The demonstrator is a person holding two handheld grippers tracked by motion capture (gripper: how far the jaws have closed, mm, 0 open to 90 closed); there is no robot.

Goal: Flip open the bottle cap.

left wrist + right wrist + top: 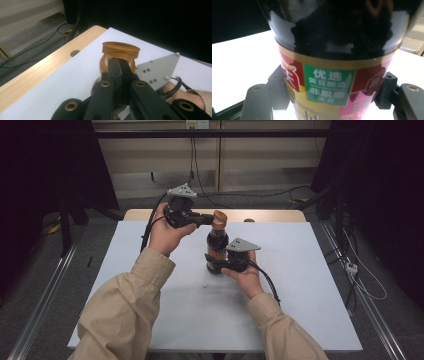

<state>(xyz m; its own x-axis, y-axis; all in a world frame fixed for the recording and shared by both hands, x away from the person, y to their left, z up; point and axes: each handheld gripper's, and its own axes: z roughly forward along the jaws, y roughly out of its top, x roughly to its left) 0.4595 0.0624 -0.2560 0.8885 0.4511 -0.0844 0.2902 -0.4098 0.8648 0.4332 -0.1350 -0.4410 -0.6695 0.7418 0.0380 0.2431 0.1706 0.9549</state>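
A dark sauce bottle (217, 242) with a red, green and gold label (328, 86) stands upright near the middle of the white table (305, 290). My right gripper (220, 265) is shut on its lower body, one jaw on each side (332, 92). The bottle's orange-brown cap (121, 49) sits on a narrower collar. My left gripper (120, 65) comes in from the left at cap height (206, 220). Its jaws are pressed together, with the tips against the collar just under the cap's rim. I cannot tell whether they pinch anything.
A wooden strip (37, 75) with a round hole runs along the table's far edge (270, 215). Cables lie on the floor behind and to the right. The right gripper's grey plate (157, 70) sits close beside the left jaws. A small speck (204, 284) lies in front of the bottle.
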